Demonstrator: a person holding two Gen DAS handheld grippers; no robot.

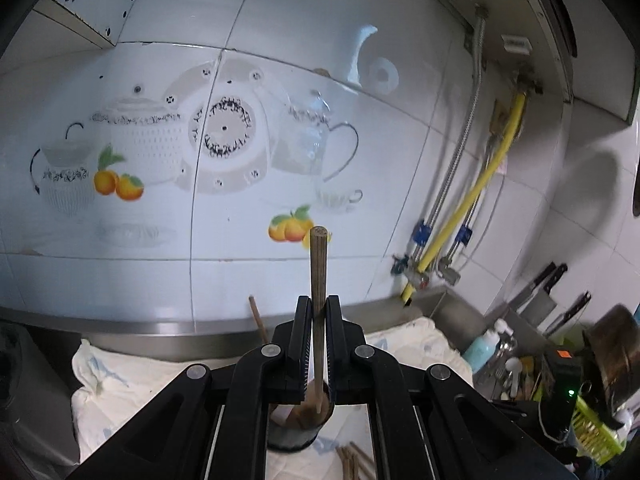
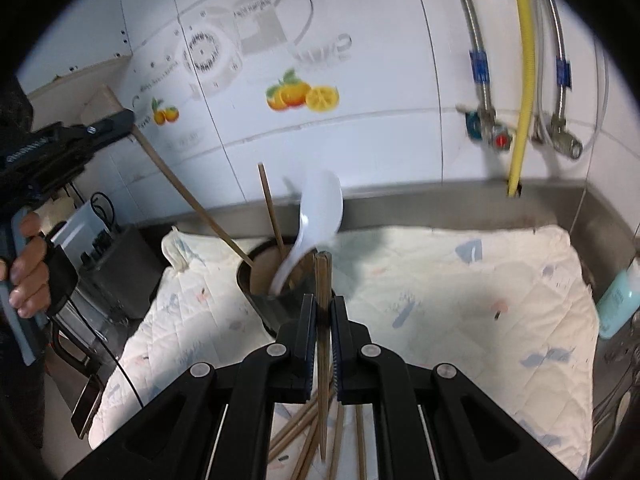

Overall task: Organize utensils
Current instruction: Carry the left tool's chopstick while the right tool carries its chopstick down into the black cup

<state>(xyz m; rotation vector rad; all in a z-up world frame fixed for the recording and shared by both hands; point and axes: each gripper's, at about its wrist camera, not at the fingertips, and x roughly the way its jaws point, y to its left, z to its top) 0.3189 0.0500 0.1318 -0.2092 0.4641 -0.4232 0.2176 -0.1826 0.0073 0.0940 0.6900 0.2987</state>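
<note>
My left gripper [image 1: 319, 310] is shut on a wooden chopstick [image 1: 319, 276] that stands upright, its lower end inside a dark round holder [image 1: 294, 438] below the jaws. In the right wrist view the left gripper [image 2: 116, 120] shows at the left, holding that chopstick [image 2: 192, 196] slanted into the holder [image 2: 264, 276]. The holder also has a white spoon [image 2: 316, 216] and another chopstick [image 2: 270, 204] in it. My right gripper [image 2: 323, 310] is shut on two chopsticks [image 2: 322, 280] held upright just in front of the holder. Several loose chopsticks [image 2: 308, 436] lie on the cloth below.
A white quilted cloth [image 2: 460, 292] covers the steel counter. A tiled wall with yellow hose [image 2: 524, 60] and valves stands behind. A blue bottle [image 2: 618, 300] is at the right edge. Knives [image 1: 540, 284], a pot and a green basket [image 1: 596, 428] stand at the far right. Dark appliances [image 2: 108, 276] stand at the left.
</note>
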